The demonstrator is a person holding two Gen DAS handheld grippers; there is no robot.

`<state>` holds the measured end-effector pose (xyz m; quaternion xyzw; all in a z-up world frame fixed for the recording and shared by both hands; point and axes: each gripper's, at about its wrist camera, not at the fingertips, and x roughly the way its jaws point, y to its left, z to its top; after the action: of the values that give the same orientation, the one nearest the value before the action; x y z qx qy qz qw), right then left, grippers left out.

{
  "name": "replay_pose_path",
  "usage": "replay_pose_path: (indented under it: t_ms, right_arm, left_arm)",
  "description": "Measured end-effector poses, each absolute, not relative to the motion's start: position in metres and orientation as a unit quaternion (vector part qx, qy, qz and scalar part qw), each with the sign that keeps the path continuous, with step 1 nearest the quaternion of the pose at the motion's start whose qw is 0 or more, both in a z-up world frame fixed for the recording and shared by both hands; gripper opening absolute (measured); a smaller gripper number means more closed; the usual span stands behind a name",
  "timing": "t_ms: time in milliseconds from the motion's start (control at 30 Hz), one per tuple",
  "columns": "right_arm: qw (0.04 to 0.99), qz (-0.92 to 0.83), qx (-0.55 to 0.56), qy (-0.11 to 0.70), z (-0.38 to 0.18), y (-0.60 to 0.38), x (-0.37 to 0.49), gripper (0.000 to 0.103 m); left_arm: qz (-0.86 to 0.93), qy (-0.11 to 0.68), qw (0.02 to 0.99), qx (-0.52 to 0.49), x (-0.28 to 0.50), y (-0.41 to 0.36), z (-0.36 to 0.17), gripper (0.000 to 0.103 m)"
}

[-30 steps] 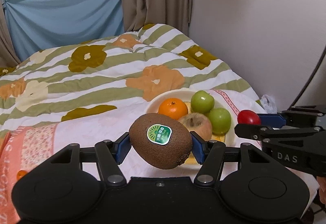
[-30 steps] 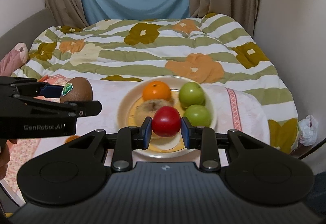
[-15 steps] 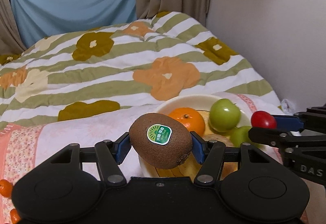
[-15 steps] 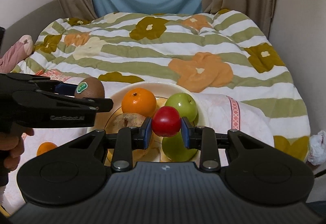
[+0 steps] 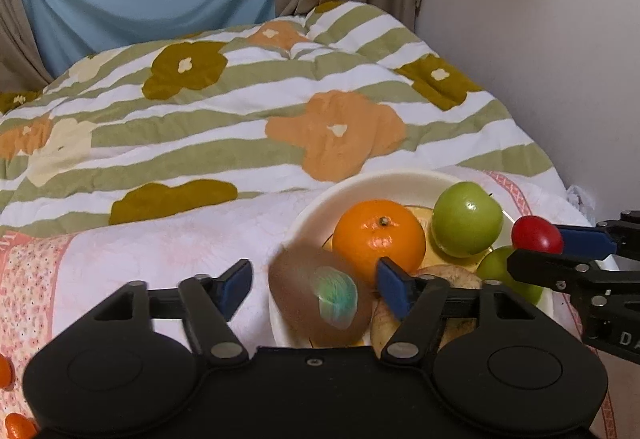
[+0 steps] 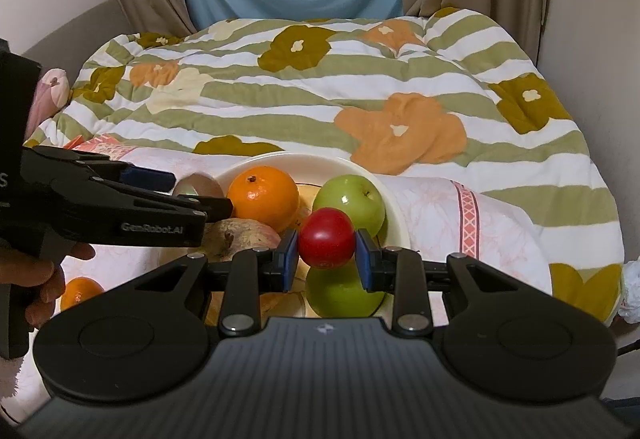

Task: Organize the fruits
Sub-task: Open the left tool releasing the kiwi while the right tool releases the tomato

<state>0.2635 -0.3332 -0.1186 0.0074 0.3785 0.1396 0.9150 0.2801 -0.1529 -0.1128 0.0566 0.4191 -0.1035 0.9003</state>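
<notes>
Two tools at work: left tool [image 5: 314, 289] and right tool [image 6: 326, 255], both over the cream bowl [image 5: 384, 181] that sits on the pink cloth [image 5: 160, 239] on the bed.
Kiwi [image 5: 320, 293]: blurred, between the left tool's blue pads but clear of both, at the bowl's near rim; it looks released and dropping.
Kiwi handling: likely firm but bruisable, fuzzy skin gives good friction, egg shape will roll; best held across its short middle.
Left tool state: its jaws have just been opening and stand apart, gaps on either side of the kiwi, nothing pressed.
Red fruit [image 6: 326, 237]: small, round, glossy, clamped above the lower green apple [image 6: 344, 293].
Red fruit handling: probably light and smooth, so slippery; thin skin could split under a hard squeeze; pads on its widest line, as now, suit it.
Right tool state: closed tight on the red fruit, a pad on each side.
Bowl contents: orange [image 5: 378, 235], upper green apple [image 5: 466, 217], and a brownish fruit [image 6: 244, 237], packed close; free space is scant.
Loose fruit: a small orange one [image 6: 80, 291] on the cloth, outside the bowl.
</notes>
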Motion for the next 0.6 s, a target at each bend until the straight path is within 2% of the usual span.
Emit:
replay_pose_path:
  t_ms: [67,100,600]
  right_arm:
    - [0.915,0.14,0.008,0.378,-0.118,-0.334,0.264,0.045]
    - [0.916,0.14,0.009,0.377,-0.118,-0.333,0.264,0.045]
    - [0.911,0.157,0.001,0.38,-0.111,-0.317,0.279,0.045]
  left_arm:
    - [-0.103,0.412,0.903,0.061,0.278,-0.153,-0.109,0.09]
    - [-0.104,0.408,0.905,0.06,0.276,-0.153,-0.107,0.091]
    - [-0.079,0.408,0.909,0.036,0.23,-0.136,-0.087,0.092]
